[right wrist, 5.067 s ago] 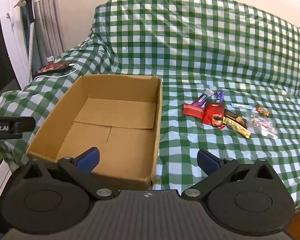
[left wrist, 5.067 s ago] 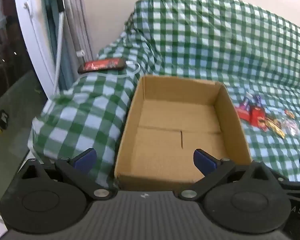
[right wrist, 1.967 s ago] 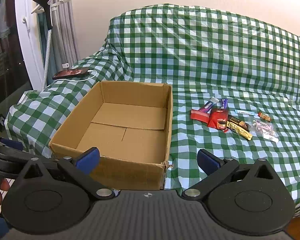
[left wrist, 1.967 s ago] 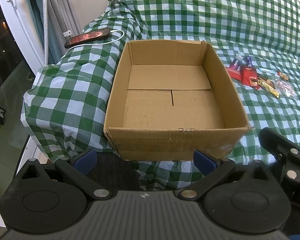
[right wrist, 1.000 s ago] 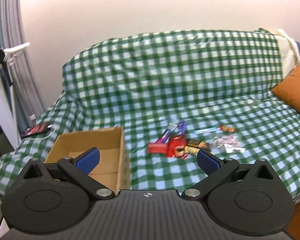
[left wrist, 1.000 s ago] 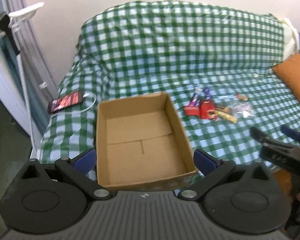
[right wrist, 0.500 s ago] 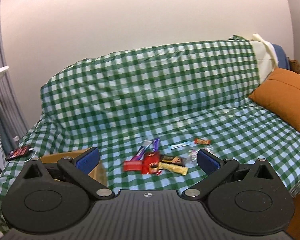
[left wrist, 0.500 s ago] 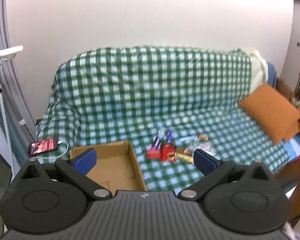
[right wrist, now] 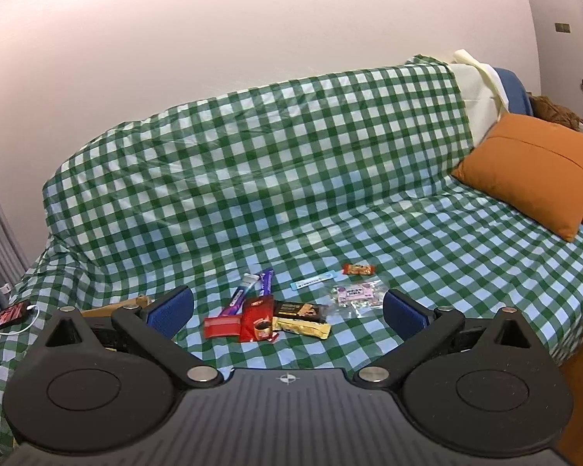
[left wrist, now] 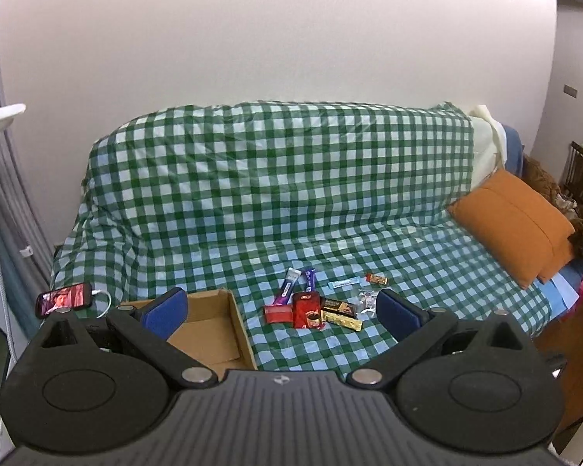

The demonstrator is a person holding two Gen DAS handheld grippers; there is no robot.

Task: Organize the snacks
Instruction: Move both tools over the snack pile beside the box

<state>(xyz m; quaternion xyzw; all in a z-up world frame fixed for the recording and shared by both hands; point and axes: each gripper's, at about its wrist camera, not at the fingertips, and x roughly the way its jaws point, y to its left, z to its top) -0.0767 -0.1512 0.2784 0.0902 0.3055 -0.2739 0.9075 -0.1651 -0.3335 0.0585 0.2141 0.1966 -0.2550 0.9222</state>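
Note:
Several snack packets lie in a loose cluster on the green checked sofa seat: a red pouch (left wrist: 306,309) (right wrist: 257,319), a small red box (left wrist: 278,314) (right wrist: 221,327), a gold bar (left wrist: 342,319) (right wrist: 301,326), purple sticks (right wrist: 266,282) and a clear candy bag (right wrist: 356,294). An empty cardboard box (left wrist: 210,330) sits left of them; only its corner (right wrist: 116,308) shows in the right wrist view. My left gripper (left wrist: 280,312) and right gripper (right wrist: 287,310) are both open and empty, held well back from the sofa.
A phone on a charging cable (left wrist: 63,298) (right wrist: 9,315) lies on the sofa's left arm. Orange cushions (left wrist: 513,229) (right wrist: 536,171) rest at the right end. Grey curtains (left wrist: 4,194) hang at the left. Wooden floor shows at the right.
Both grippers have pulled back and risen from close over the box to a distant view of the whole sofa. Snacks and box have not moved.

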